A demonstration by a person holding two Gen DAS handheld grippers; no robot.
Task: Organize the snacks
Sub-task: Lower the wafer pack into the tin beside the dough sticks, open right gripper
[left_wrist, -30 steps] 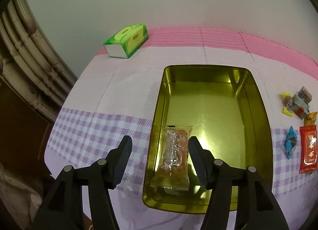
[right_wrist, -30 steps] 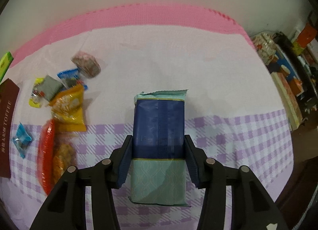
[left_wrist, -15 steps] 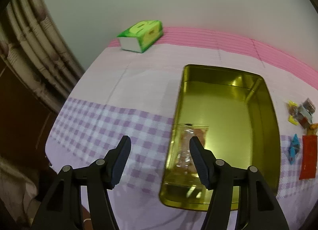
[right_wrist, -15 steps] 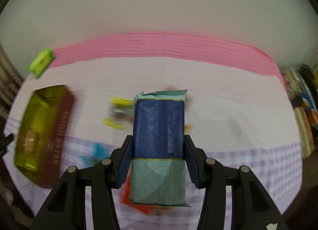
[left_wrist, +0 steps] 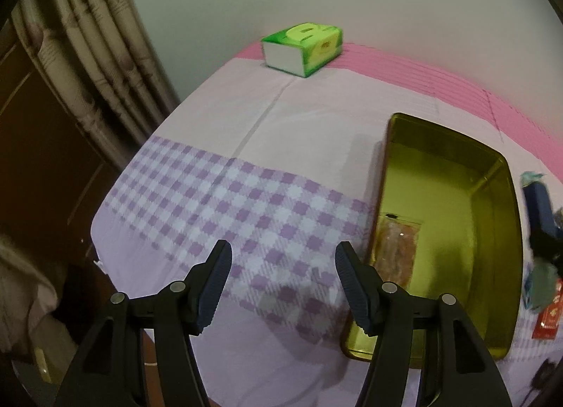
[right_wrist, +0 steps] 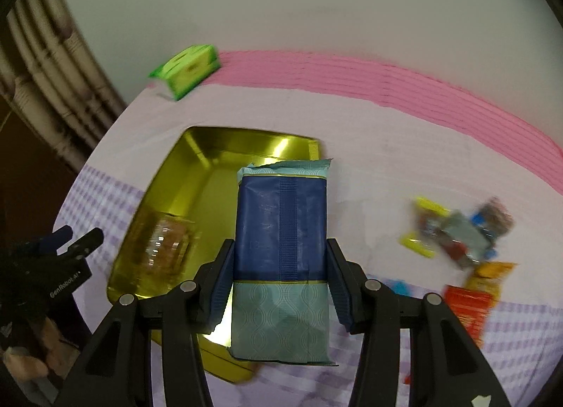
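A blue and teal snack packet [right_wrist: 281, 252] is clamped between the fingers of the right gripper [right_wrist: 280, 280] and held above the near edge of a gold tin [right_wrist: 197, 175]. One clear-wrapped snack [left_wrist: 399, 252] lies inside the tin. The left gripper [left_wrist: 283, 282] is held open over the checked worktop [left_wrist: 246, 203], beside the tin. A blurred heap, seemingly sweets [right_wrist: 457, 234], lies to the right.

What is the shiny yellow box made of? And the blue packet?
The gold tin looks like thin polished metal: its walls mirror the light. The blue packet, held by the right gripper, seems to be foil-like plastic film, judging by its crimped, torn-looking top edge and soft sheen.
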